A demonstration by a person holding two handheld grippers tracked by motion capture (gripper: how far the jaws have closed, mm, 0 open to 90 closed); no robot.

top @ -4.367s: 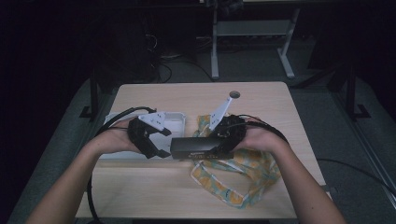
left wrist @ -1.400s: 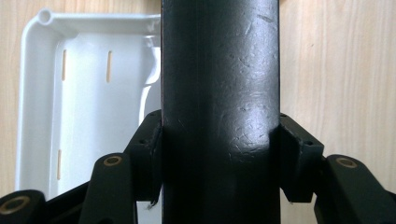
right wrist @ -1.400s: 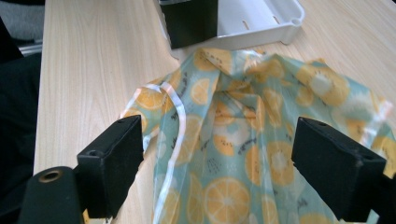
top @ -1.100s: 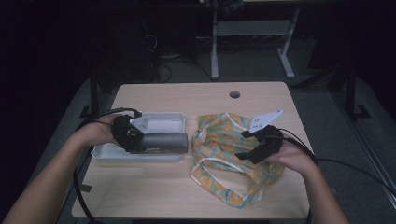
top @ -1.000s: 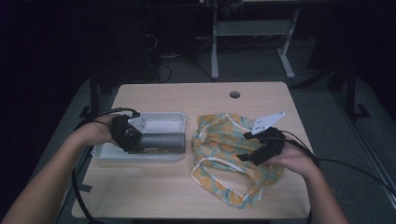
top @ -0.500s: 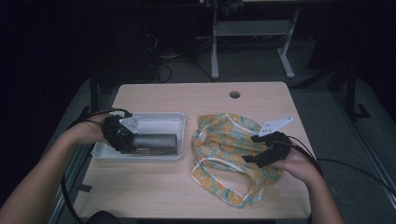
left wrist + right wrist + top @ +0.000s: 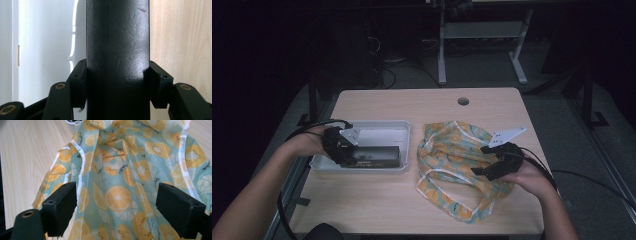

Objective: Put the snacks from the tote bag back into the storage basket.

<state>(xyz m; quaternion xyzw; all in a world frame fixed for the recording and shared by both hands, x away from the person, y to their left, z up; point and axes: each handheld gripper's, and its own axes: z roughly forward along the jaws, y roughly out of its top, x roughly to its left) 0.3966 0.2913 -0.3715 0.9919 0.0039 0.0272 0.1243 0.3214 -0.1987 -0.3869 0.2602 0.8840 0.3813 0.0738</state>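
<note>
High view: a person seated at a pale wooden worktop (image 7: pixel 377 200) works a two-jaw gripper in each hand, the room behind lost in darkness. The left gripper (image 7: pixel 343 149) has its jaws clamped on a long black box-shaped object (image 7: pixel 377 156) that lies in a shallow white plastic tray (image 7: pixel 382 127) at the worktop's left; what the object is cannot be made out, and its printed label is too small to read. Seen from the left gripper view, the object (image 7: pixel 117 50) is smooth, faintly scuffed and glossy, running straight up between the two pads that press its sides, with its far end cut off by the frame. To the right, a crumpled bag (image 7: pixel 457 160) of thin, translucent teal plastic printed with orange slices and kiwi, edged in white, lies on the wood just beside the tray. The right gripper (image 7: pixel 484 171) hovers over the bag's right edge, its jaws spread wide with only the plastic (image 7: pixel 120 195) beneath them.
</note>
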